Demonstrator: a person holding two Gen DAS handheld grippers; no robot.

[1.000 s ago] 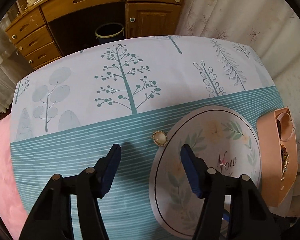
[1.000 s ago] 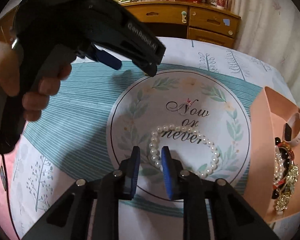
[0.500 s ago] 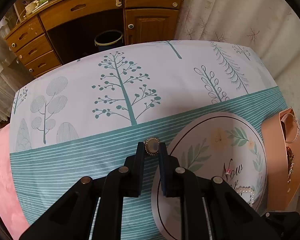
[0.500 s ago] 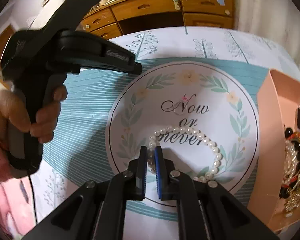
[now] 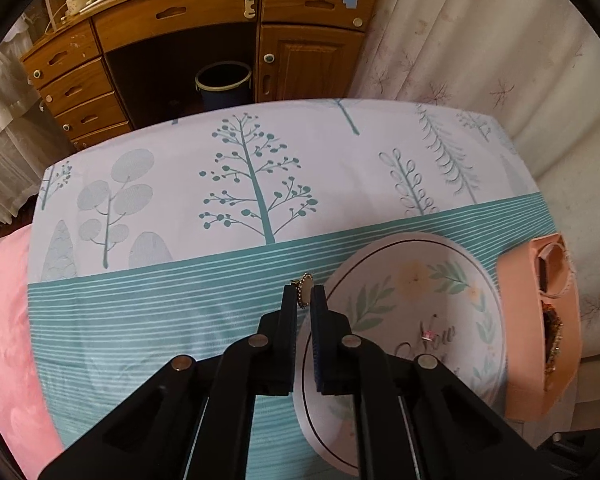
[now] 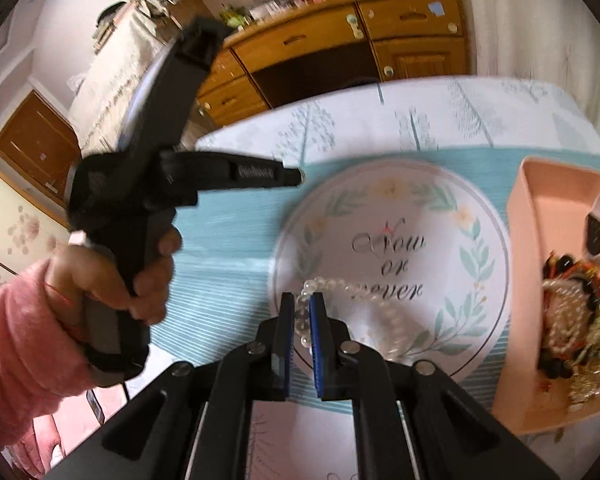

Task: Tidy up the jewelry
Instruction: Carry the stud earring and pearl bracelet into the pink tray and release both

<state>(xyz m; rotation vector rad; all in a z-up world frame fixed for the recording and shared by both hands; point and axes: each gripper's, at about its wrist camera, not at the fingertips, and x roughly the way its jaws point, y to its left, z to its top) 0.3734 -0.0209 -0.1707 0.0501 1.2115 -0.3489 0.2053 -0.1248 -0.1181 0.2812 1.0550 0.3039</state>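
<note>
My left gripper is shut on a gold-rimmed pearl brooch, held on edge above the teal striped cloth, just left of the round floral mat. My right gripper is shut on a white pearl bracelet, lifted over the mat; its free part trails right and down over the mat's lettering. A small pink ring lies on the mat, also seen in the right wrist view. The left gripper's body shows in the right wrist view.
A peach tray with several pieces of jewelry and a white-strapped watch sits right of the mat; it shows in the left wrist view too. A wooden desk and dark bin stand beyond the table.
The left gripper closed on the brooch and lifted it on edge. The right gripper closed on the pearl bracelet and raised it, drawing the loop out of shape.
</note>
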